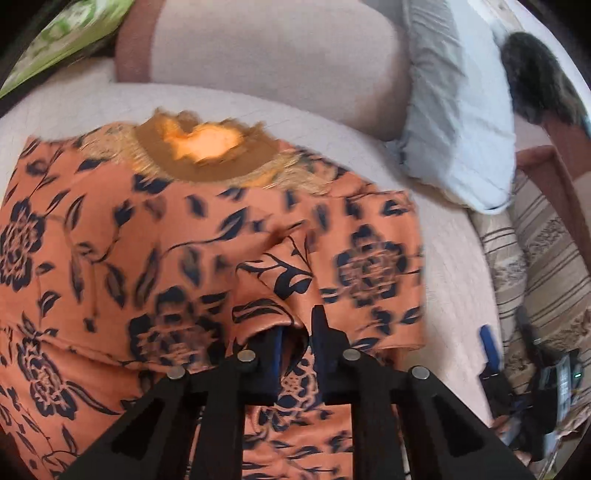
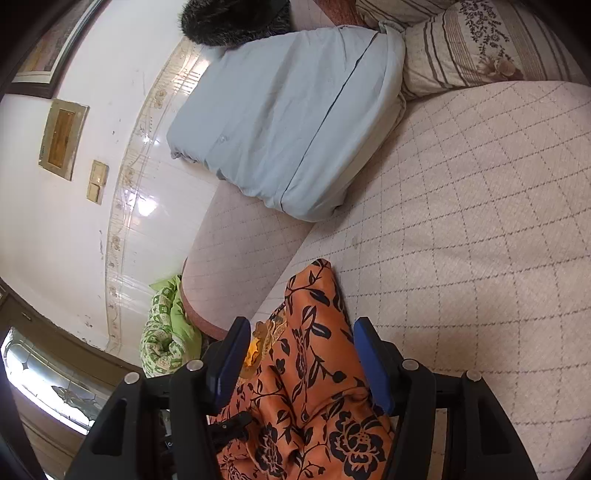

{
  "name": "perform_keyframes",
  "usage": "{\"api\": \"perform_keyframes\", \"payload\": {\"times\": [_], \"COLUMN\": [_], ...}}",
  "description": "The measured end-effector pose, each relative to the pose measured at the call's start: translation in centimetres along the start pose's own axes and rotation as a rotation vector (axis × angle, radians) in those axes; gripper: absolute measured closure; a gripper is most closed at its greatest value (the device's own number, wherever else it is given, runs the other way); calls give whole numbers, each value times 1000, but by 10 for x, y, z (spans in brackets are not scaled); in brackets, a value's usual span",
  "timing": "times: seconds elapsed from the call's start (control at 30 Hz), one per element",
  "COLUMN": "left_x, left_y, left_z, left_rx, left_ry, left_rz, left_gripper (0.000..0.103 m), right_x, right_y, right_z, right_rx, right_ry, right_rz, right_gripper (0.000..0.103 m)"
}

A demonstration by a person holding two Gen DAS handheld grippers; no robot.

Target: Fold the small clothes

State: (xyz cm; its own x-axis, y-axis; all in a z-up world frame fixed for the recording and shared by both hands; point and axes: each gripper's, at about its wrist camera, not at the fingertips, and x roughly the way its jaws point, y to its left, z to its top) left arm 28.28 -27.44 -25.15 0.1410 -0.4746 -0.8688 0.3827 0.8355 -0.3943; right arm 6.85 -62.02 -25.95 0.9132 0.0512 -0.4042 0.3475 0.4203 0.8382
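Orange floral top [image 1: 192,236] on quilted bed [image 1: 436,258]: left gripper [image 1: 295,332] pinched on a fold; right gripper [image 2: 299,354] wide, straddling cloth. Lift the fold evenly toward bed's far edge.

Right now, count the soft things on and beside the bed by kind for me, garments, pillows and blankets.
Orange floral garment: 1
Pale blue pillow: 1
Striped floral pillow: 1
Dark furry blanket: 1
Green patterned cloth beside the bed: 1
Total: 5

Home bedroom: quilted mattress [image 2: 461,206], pillows [image 2: 288,118].
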Motion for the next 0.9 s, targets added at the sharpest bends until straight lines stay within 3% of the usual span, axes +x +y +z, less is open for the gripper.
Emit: {"api": "perform_keyframes", "payload": {"times": [0.13,0.3,0.33,0.37,0.4,0.43,0.47,0.53,0.6,0.73,0.9], "left_x": [-13,-28,-33,-42,-50,-58,-65,-71,-73,-79,-82], "left_y": [-50,-144,-156,-170,-176,-178,-175,-150,-112,5,135], "left_z": [20,38,37,33,28,23,17,8,4,-6,-13], "left_rx": [63,200,234,285,324,363,393,409,353,180,-66], "left_ry": [-40,-40,-36,-48,-75,-115,-155,-188,-183,-193,-167], "left_rz": [-49,-198,-223,-240,-235,-212,-175,-75,-6,212,360], "left_gripper": [89,88,82,70,62,47,42,42,42,42,42], "right_x": [-6,-10,-10,-10,-9,-8,-7,-5,-1,21,43], "right_y": [-7,-12,-13,-13,-12,-11,-8,2,17,45,61], "right_z": [6,14,15,16,16,16,15,12,6,-16,-44], "right_rx": [20,25,24,24,22,19,9,-35,-100,-199,-253], "right_ry": [-18,-38,-44,-49,-49,-46,-41,-24,4,148,232], "right_rz": [-4,-16,-21,-23,-23,-18,-8,23,64,168,142], "right_gripper": [41,41,41,41,41,41,41,41,41,47,47]}}
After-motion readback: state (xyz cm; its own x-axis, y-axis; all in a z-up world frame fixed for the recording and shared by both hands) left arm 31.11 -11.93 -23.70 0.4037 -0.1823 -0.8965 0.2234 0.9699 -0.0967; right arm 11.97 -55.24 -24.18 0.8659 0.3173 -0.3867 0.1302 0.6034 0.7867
